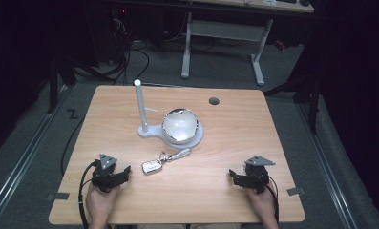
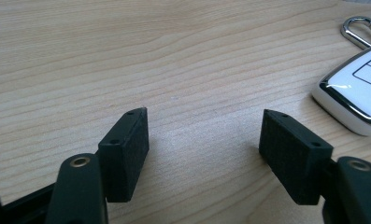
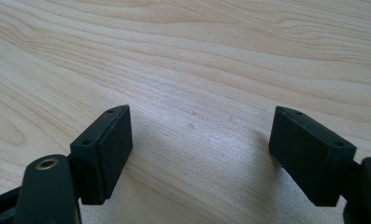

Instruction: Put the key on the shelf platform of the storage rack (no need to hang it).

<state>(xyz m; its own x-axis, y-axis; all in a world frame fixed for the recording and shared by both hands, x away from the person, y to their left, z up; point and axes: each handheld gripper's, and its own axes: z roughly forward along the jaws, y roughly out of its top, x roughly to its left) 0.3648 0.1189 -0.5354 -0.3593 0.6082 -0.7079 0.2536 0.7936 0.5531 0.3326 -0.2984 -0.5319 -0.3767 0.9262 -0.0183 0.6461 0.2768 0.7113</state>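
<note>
While both grippers rested low on wooden worktop (image 1: pixel 225 191), key fob (image 1: pixel 152 166) lay flat near centre, in front of white stand (image 1: pixel 149 130). Fob: white glossy face, chrome rim, button outlines, silver clip ring attached. Left gripper (image 1: pixel 125 172) just beside fob, fingers (image 2: pixel 129 149) wide, nothing between. Right gripper (image 1: pixel 234 175) well apart, fingers (image 3: pixel 106 149) wide, empty.
</note>
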